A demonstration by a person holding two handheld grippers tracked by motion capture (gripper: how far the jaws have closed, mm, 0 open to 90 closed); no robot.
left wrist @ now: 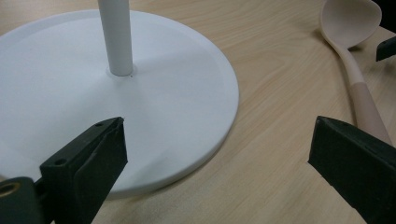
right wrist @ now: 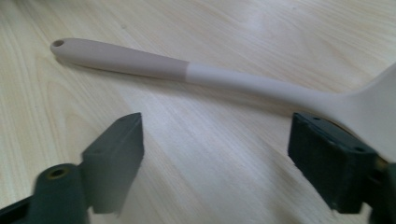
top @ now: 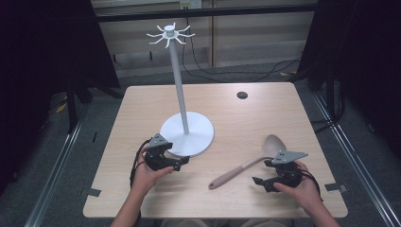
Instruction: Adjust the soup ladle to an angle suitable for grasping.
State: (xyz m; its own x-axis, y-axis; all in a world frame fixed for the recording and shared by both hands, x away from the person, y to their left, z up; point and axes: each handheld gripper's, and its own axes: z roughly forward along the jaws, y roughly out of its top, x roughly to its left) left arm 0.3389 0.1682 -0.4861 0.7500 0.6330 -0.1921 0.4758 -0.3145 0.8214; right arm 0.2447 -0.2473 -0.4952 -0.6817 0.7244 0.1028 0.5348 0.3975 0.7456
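My left gripper (top: 182, 162) sits spread beside the white stand's base (top: 198, 135). My right gripper (top: 259, 182) gapes empty by the beige spoon (top: 246, 163) on the table (top: 265, 113).

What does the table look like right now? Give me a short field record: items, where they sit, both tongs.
table: light wood
stand: white hook stand, upright, round base near left tongs
spoon: beige spoon, flat on table, bowl away from the person, handle toward them
left tongs: open, empty, at base edge
right tongs: open, empty, beside spoon handle
contact: neither tongs touching spoon
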